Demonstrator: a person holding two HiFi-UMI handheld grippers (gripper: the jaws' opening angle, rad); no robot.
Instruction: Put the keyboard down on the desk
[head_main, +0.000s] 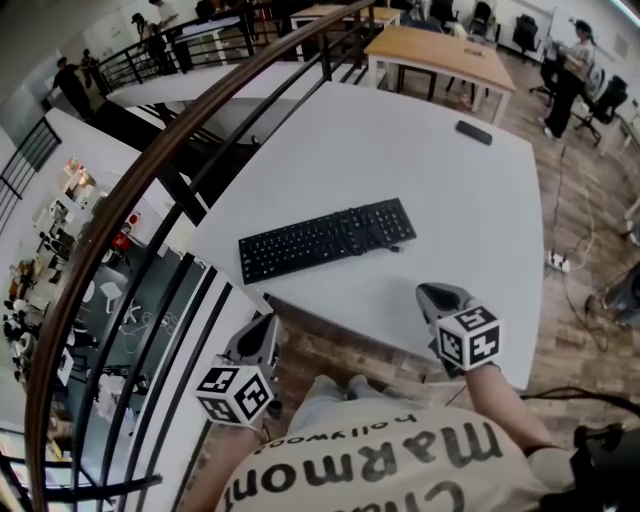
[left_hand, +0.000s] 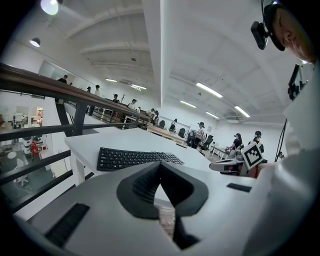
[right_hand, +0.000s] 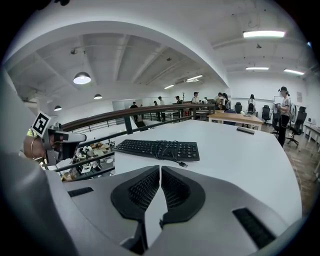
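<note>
A black keyboard (head_main: 326, 238) lies flat on the white desk (head_main: 440, 200), its cable bundled on top near its right half. It also shows in the left gripper view as the keyboard (left_hand: 135, 158) and in the right gripper view as the keyboard (right_hand: 157, 149). My left gripper (head_main: 262, 330) hangs off the desk's near left corner, shut and empty. My right gripper (head_main: 436, 296) sits over the desk's front edge, right of the keyboard, shut with nothing between its jaws. Both grippers are apart from the keyboard.
A small dark flat object (head_main: 474, 132) lies at the desk's far right. A dark railing (head_main: 180, 150) runs along the left of the desk, with a drop beyond it. A wooden table (head_main: 440, 55) stands behind. People stand in the background.
</note>
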